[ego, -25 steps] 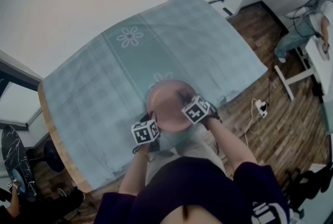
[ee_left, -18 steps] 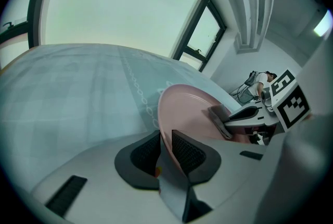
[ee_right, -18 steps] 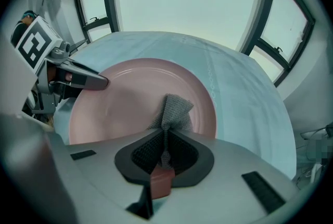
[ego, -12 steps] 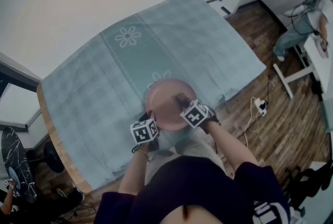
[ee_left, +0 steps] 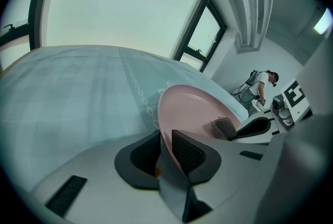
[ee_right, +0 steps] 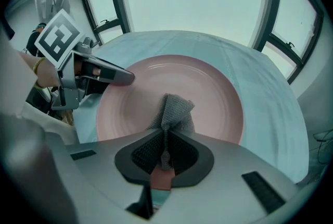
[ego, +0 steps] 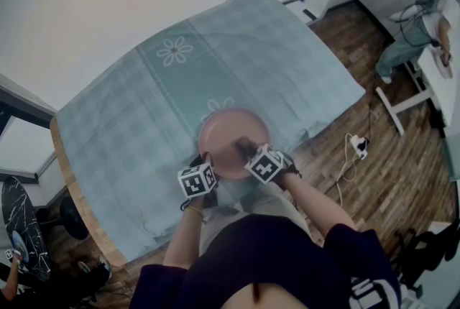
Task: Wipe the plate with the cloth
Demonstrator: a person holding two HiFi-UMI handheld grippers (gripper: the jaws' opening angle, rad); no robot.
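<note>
A round pink plate [ego: 233, 129] lies on the pale blue checked tablecloth [ego: 144, 106] near the near edge of the wooden desk [ego: 70, 178]. The left gripper [ee_left: 165, 151] has its jaws clenched on the plate's near left rim. The right gripper [ee_right: 165, 151] grasps a bunched grey knitted cloth [ee_right: 174, 109] between its jaws. The cloth touches the plate's inner surface, just right of the left gripper.

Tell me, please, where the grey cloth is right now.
The cloth is pinched in the right gripper and lies on the near half of the pink plate, low and central in the right gripper view.
</note>
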